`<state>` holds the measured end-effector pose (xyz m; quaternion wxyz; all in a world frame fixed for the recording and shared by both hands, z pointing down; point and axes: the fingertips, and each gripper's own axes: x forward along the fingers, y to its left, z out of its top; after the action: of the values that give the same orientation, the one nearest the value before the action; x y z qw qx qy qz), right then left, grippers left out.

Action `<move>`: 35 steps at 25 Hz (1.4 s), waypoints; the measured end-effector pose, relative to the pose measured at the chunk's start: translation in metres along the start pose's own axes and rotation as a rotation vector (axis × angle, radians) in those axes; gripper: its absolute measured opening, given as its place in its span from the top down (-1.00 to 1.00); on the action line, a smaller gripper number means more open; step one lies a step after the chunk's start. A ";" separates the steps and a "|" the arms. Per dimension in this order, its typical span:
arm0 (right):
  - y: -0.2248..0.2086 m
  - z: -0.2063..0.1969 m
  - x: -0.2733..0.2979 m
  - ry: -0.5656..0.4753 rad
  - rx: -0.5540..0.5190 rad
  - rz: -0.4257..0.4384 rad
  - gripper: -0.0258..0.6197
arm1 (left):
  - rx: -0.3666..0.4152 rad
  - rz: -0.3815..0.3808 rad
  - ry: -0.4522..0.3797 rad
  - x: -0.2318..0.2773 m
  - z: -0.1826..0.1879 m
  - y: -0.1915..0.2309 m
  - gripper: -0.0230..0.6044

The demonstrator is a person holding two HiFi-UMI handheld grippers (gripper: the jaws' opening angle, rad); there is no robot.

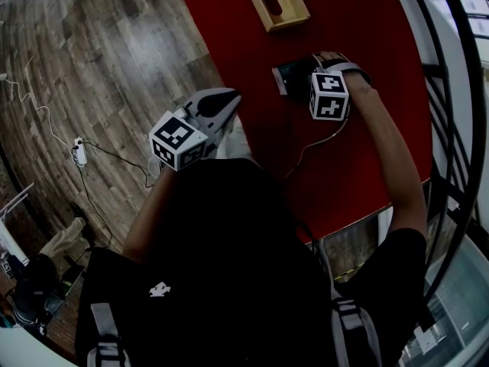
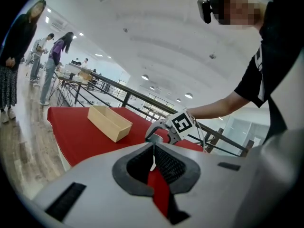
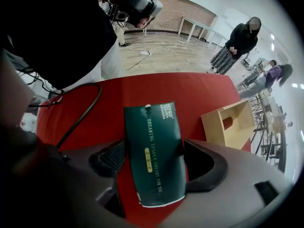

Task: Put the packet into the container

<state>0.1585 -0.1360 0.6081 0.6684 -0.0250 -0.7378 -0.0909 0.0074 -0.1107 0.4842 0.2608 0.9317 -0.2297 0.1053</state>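
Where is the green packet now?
In the right gripper view, the green packet lies flat on the red table between the open right tongs, outside the wooden container.

Head view overhead, left gripper view level, right gripper view downward, close, all sharing container (image 1: 293, 8)

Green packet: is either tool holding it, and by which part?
Not held. The green packet lies flat on the red table between the open jaws of the right gripper, which flank its long sides.
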 end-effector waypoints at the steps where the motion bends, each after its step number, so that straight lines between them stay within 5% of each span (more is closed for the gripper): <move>1: 0.000 -0.001 0.000 0.006 0.000 0.003 -0.21 | 0.001 -0.003 0.001 0.000 0.000 -0.002 0.88; 21: -0.008 0.003 0.018 0.069 -0.045 0.049 -0.19 | -0.007 0.017 -0.020 -0.002 -0.004 0.012 0.88; 28: -0.017 0.011 0.004 0.013 0.148 -0.021 -0.14 | 0.000 0.009 -0.025 -0.004 -0.002 0.009 0.88; 35: -0.063 0.021 -0.027 -0.081 0.461 -0.158 -0.14 | 0.017 0.011 -0.033 -0.003 0.007 0.017 0.88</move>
<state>0.1310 -0.1917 0.5734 0.6171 0.1821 -0.7649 0.0288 -0.0027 -0.1264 0.4849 0.2485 0.9342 -0.2384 0.0934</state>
